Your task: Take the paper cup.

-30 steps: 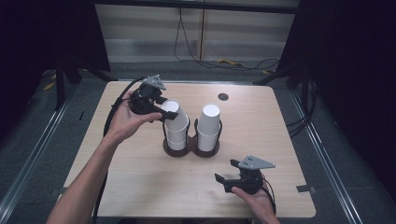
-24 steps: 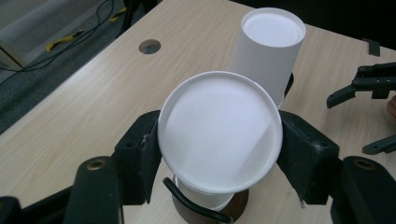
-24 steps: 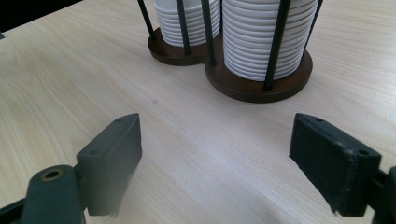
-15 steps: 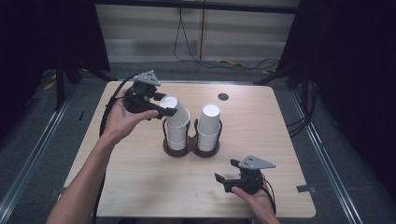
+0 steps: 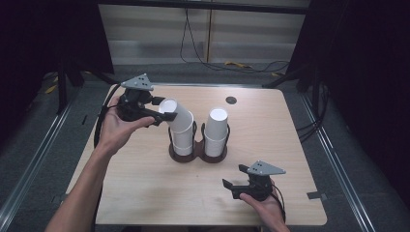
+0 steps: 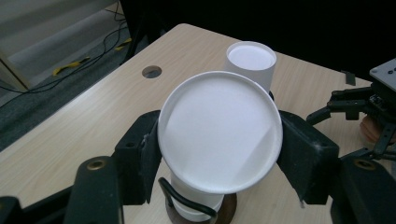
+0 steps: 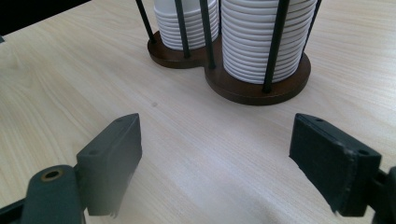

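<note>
1. Top white cup tilted over, base end up, clamped across its sides by the left tongs, mouth barely nested on the left stack in the dark wooden two-slot holder mid-table. Looks like peeling one cup off, judging by the lean.
2. Seen from the left tongs view: flat round cup base pinched between both pads, squeezed at the widest bit. Thin paper, so probably easy to crush or oval out with any harder squeeze.
3. Could drag a second cup along if the nested ones stick together. Hard to tell from here how tightly packed.
4. Black wire posts around each stack: easy to snag the rim on one with a sideways pull like this, maybe tipping the whole holder. Nothing pinning that base down.
5. Right stack just beside, upright, untouched. Knock risk if the holder rocks.
6. Right tongs wide open, gripping nothing, parked low on the table near the front edge, well apart from the holder. Not bracing anything, so no backup if the stand slides.
</note>
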Demonstrator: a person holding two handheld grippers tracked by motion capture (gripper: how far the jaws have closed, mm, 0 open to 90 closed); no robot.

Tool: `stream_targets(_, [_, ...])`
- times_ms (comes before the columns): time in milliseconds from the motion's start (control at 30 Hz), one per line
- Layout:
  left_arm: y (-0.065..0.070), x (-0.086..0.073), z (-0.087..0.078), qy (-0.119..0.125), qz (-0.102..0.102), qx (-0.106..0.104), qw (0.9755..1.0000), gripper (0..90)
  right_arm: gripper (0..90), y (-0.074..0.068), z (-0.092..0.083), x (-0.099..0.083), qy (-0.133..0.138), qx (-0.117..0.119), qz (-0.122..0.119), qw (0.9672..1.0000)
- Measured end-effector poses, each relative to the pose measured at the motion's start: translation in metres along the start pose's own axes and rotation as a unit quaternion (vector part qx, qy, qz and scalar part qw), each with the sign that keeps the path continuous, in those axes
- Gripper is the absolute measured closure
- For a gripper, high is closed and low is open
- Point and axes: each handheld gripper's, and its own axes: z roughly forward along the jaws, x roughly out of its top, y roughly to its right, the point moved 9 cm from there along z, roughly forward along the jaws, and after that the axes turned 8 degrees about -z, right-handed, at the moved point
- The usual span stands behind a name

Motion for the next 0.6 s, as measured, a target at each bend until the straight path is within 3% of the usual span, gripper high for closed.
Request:
stream_targets(200, [0.003,-0.003,-0.012,0.027,0.000,-0.005,0.9996,35.7,16.7,0.000,0.000,0.001,0.002,0.000,0.002,1.0000])
stream_targets(600, [0.012,-0.018,-0.025,0.040,0.009,-0.021,0.9989,35.7,16.6,-0.001,-0.005,0.013,0.033,0.005,0.000,0.9995])
